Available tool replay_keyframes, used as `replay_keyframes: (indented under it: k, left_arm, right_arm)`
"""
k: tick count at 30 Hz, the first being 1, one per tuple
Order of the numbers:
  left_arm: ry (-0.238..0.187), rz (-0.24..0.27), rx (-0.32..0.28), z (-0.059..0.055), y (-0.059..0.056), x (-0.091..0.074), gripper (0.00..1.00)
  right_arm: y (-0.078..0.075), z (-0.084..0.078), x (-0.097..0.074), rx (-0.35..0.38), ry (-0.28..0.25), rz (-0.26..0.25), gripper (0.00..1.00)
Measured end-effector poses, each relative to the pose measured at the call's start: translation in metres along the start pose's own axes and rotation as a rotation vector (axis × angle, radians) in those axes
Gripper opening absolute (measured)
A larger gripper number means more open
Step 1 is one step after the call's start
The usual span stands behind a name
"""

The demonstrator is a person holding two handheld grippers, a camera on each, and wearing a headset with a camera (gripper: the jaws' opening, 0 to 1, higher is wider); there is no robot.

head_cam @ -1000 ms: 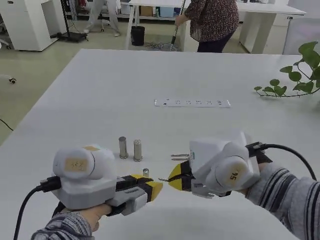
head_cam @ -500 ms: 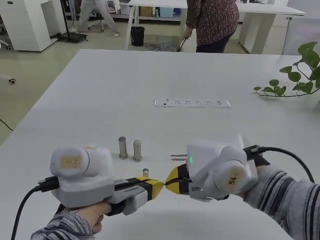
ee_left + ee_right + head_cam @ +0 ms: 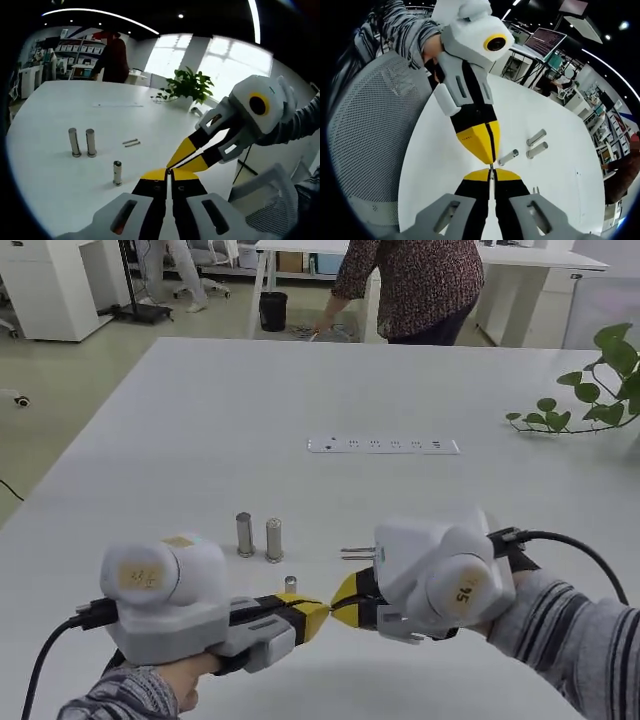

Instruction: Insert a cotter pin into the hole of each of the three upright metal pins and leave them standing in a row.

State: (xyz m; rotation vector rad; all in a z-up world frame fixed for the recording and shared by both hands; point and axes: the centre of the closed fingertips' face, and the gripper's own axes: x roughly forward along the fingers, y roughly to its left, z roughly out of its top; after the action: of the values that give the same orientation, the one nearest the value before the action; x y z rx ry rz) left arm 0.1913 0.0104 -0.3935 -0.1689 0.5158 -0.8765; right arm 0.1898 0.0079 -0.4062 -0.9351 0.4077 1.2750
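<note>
Head view: my left gripper (image 3: 316,611) and right gripper (image 3: 342,600) meet tip to tip over the table (image 3: 200,420), both jaws pressed together; anything pinched, I cannot tell. Two metal pins (image 3: 245,534) stand side by side, a third pin (image 3: 290,584) just beyond my left tips, cotter pins (image 3: 357,553) lying nearby

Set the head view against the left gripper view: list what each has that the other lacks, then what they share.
Head view's own: a black bin on the floor beyond the table, and the hand holding the left gripper.
Left gripper view's own: a mesh chair back at lower right and bright windows.
Shared: the three upright metal pins, loose cotter pins, a power strip, a plant, a person in the background, and the right gripper, tip to tip with the left, both with jaws closed.
</note>
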Motion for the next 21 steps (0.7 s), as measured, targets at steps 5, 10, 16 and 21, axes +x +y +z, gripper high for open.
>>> replay_keyframes:
  k: [5,10,16,21]
  left_arm:
    - [0.002,-0.014,0.034,-0.001,0.0,-0.003,0.0]
    - [0.002,-0.038,0.086,-0.001,-0.003,-0.006,0.0]
    - [-0.001,-0.083,0.143,-0.001,-0.009,-0.01,0.0]
    - [-0.003,-0.116,0.171,-0.002,-0.014,-0.014,0.0]
  right_arm:
    - [0.0,-0.004,0.002,0.032,-0.001,-0.002,0.0]
    - [0.002,-0.005,0.001,0.084,-0.023,0.022,0.0]
    - [0.009,-0.002,0.0,0.148,-0.057,0.063,0.0]
    - [0.013,0.001,-0.001,0.165,-0.075,0.085,0.0]
